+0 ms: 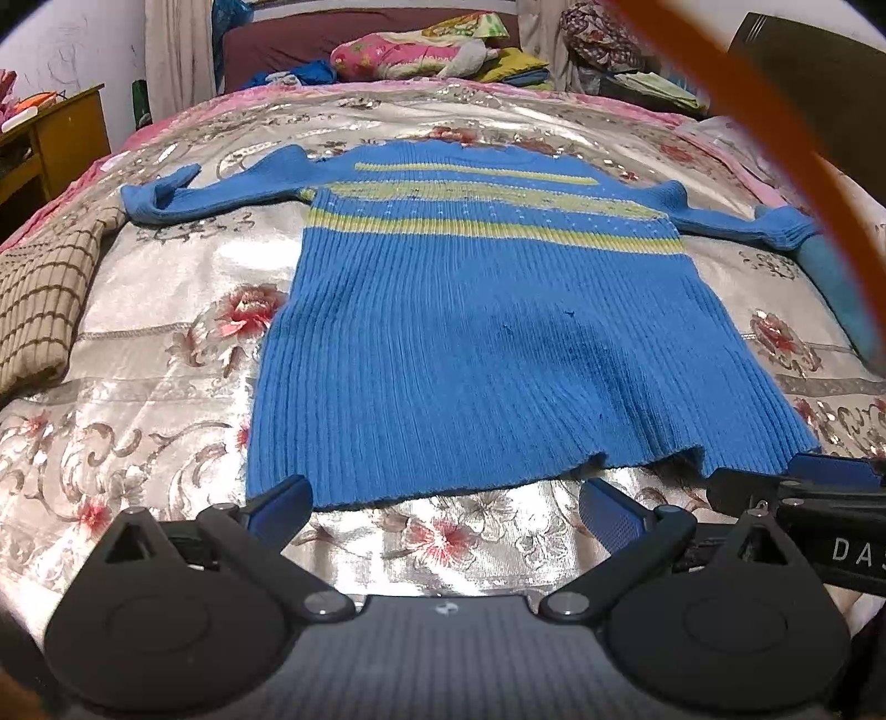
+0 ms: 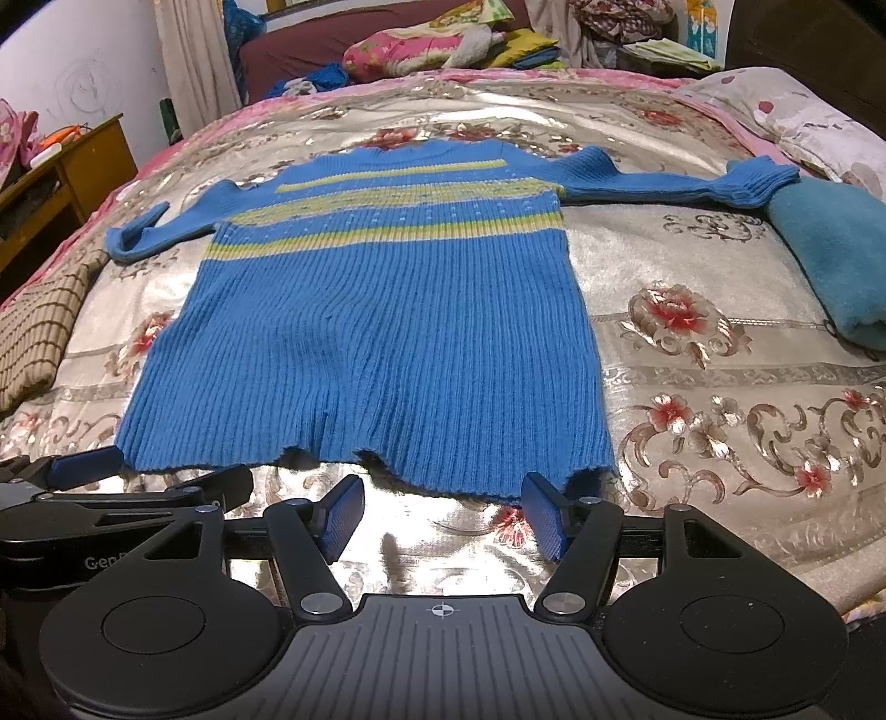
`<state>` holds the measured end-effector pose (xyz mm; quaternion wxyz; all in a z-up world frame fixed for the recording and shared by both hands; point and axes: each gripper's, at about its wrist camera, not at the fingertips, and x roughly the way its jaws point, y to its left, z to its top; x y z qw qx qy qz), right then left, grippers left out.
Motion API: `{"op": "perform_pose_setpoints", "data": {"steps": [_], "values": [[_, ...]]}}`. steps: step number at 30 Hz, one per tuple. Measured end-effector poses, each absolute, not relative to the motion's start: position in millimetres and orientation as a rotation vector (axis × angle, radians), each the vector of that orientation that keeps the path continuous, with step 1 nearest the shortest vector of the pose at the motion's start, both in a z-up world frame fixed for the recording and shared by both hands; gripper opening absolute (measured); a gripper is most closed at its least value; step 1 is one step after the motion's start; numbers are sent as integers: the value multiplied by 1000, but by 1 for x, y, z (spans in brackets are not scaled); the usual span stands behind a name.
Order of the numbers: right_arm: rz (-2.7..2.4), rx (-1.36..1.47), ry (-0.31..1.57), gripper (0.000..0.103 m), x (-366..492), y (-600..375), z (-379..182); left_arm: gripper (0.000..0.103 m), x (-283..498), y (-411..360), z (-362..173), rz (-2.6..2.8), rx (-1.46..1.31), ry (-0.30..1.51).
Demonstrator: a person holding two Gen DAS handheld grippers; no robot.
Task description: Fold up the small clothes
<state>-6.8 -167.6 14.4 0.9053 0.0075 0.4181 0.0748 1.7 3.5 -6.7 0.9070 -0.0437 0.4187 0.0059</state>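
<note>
A small blue ribbed sweater point(image 1: 476, 343) point(image 2: 376, 338) with yellow-green stripes lies flat on the bed, sleeves spread to both sides, hem nearest me. My left gripper point(image 1: 443, 512) stands open just short of the hem's left half, nothing between its fingers. My right gripper point(image 2: 443, 515) is open too, at the hem's right corner; its right fingertip point(image 2: 540, 515) sits under the hem edge. Each gripper shows in the other's view: the right one point(image 1: 808, 487) at the edge of the left wrist view, the left one point(image 2: 83, 476) at the hem's left corner.
The sweater rests on a shiny floral bedspread point(image 1: 166, 343) point(image 2: 720, 343). A brown checked cloth point(image 1: 39, 299) point(image 2: 33, 338) lies to the left, a teal folded cloth point(image 2: 836, 255) to the right. Pillows and clothes point(image 1: 421, 50) pile up at the headboard. A wooden cabinet point(image 1: 50, 138) stands left.
</note>
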Motion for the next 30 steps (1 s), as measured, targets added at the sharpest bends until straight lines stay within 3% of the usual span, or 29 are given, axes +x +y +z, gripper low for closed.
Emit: {"op": "perform_pose_setpoints", "data": {"steps": [30], "values": [[153, 25, 849, 64, -5, -170, 17, 103, 4, 8, -5, 19, -108, 876]]}}
